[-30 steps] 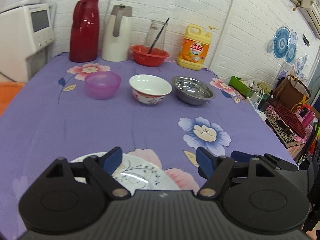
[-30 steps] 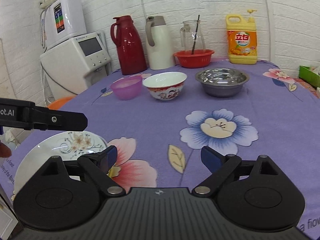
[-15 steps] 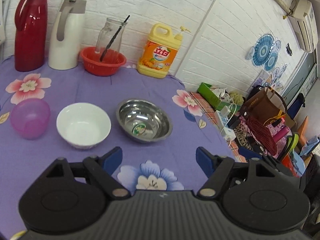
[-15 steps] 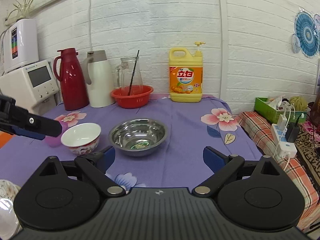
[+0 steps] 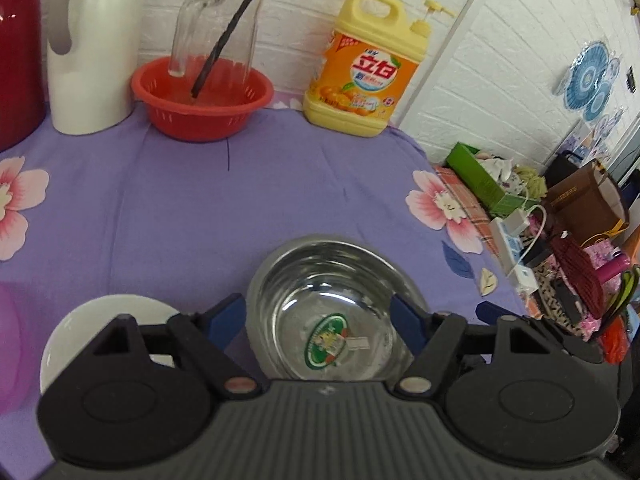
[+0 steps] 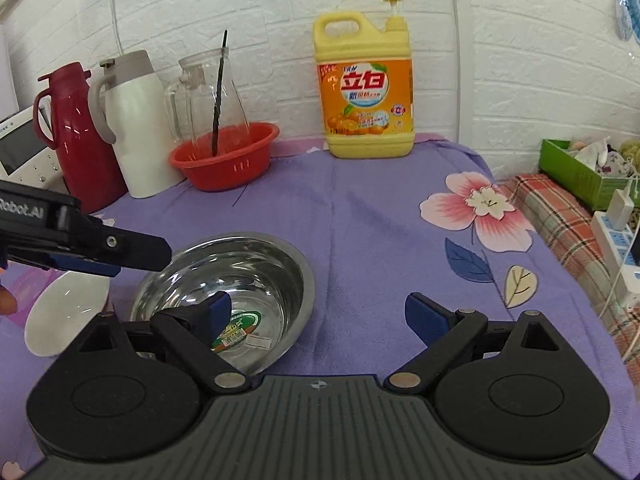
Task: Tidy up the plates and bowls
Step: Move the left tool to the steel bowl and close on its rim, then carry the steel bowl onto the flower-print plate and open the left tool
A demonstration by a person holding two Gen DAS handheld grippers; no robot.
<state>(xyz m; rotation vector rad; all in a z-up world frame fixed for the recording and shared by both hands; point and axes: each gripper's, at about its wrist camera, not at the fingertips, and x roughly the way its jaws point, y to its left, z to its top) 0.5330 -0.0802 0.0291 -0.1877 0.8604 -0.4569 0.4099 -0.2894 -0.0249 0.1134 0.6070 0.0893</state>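
A steel bowl [image 5: 324,312] with a sticker inside sits on the purple flowered tablecloth [image 5: 240,200]. My left gripper [image 5: 320,322] is open and hangs right over the bowl, its fingers spanning the bowl. A white bowl [image 5: 100,320] lies just left of the steel bowl, and a pink bowl's edge [image 5: 12,336] is at far left. In the right wrist view my right gripper [image 6: 318,314] is open, its left finger over the steel bowl [image 6: 240,276], its right finger past the rim. The left gripper [image 6: 80,246] shows there above the white bowl [image 6: 64,316].
A red basket [image 5: 200,100] with a glass jug, a white thermos [image 5: 88,40], a red thermos [image 6: 76,132] and a yellow detergent bottle [image 5: 360,68] stand along the back wall. The table's right edge drops to clutter and a power strip [image 6: 616,240].
Both grippers have moved forward and down from the flowered plate to the steel bowl, which is now right under them. Both stay open.
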